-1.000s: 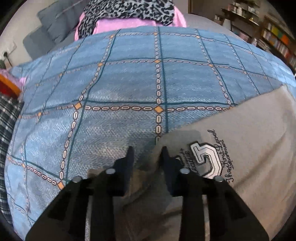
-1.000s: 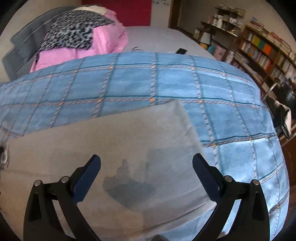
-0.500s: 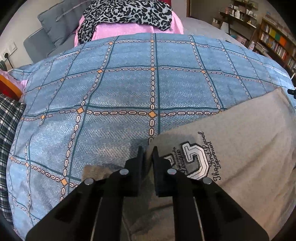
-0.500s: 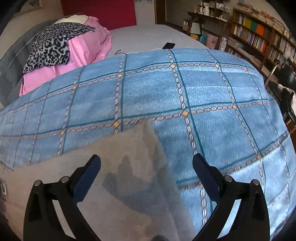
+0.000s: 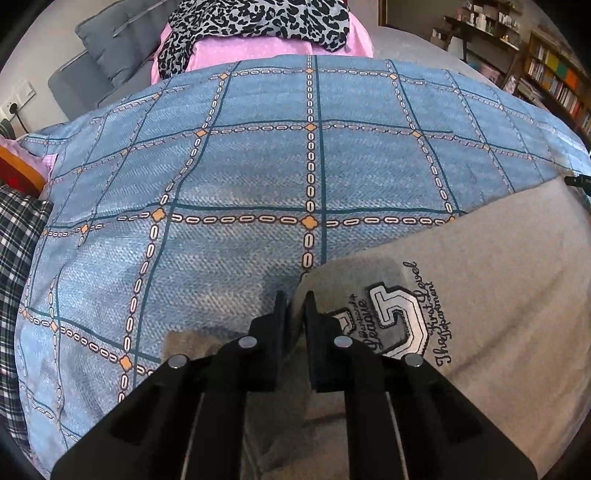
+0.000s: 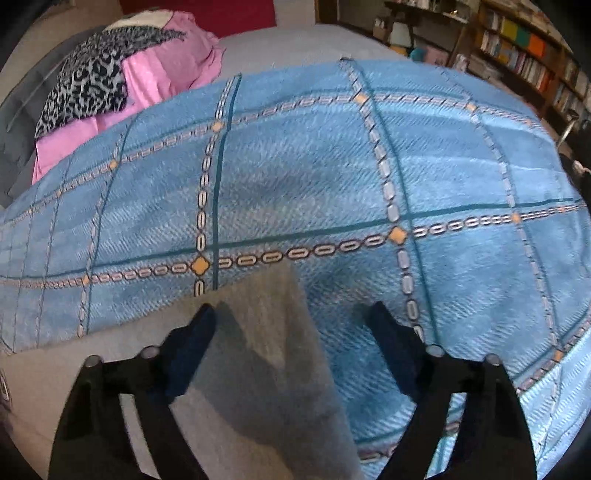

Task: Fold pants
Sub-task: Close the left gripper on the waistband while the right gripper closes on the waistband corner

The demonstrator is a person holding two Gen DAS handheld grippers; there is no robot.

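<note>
Grey pants [image 5: 491, 280] with a white and black patch [image 5: 395, 317] lie on a blue checked bedspread [image 5: 258, 177]. My left gripper [image 5: 295, 306] is shut on the pants' corner edge beside the patch; a fold of grey cloth stands pinched between its pads. In the right wrist view the far corner of the pants [image 6: 273, 332] lies between the two fingers of my right gripper [image 6: 291, 314]. Its jaws are closing and stand wide either side of the cloth edge, with no pad pressing on it.
A pink cloth and a leopard-print cloth [image 5: 258, 22] are heaped at the far end of the bed by a grey cushion [image 5: 107, 40]. Bookshelves [image 6: 528, 55] stand at the right. A plaid fabric [image 5: 18, 258] lies at the left edge.
My left gripper closed on the pants' edge and has stayed put. My right gripper moved right and down along the pants to their far corner, and its jaws have come closer together.
</note>
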